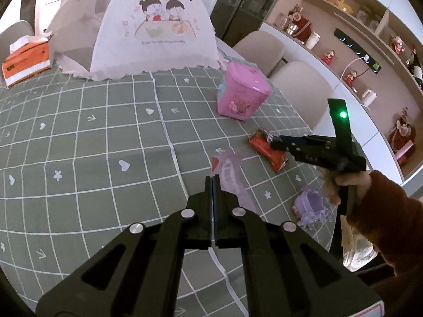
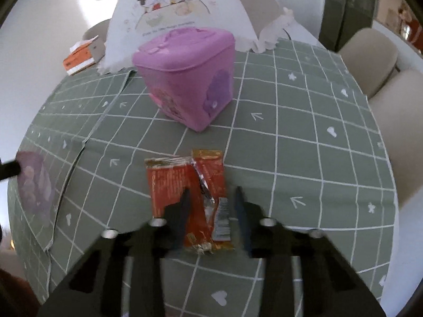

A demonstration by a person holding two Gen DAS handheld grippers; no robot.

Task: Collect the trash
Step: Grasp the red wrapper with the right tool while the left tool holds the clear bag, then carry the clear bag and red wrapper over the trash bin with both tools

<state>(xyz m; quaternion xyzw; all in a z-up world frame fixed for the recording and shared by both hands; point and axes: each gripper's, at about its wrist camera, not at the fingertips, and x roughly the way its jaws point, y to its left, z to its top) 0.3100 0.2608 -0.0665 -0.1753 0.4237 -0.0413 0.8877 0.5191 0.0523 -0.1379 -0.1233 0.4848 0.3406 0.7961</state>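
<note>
1. Right wrist view shows the orange wrapper (image 2: 197, 198) lying flat on the green checked tablecloth (image 2: 304, 158), near the table's edge, in front of the pink bin (image 2: 189, 79).
2. It looks like thin foil film, torn open: I judge it light, limp and slippery, likely to slide if pushed, so pinching a crumpled raised edge near the torn seam seems safest.
3. The right gripper (image 2: 211, 203) has its fingers spread either side of the wrapper, holding nothing yet.
4. The left gripper (image 1: 212, 185) is closed with nothing visible between its fingers, its tips over a translucent pink wrapper (image 1: 227, 169).
5. A purple toy (image 1: 310, 206) sits nearby; a mesh food cover (image 1: 148, 26) and tissue box (image 1: 26, 60) stand farther back.
</note>
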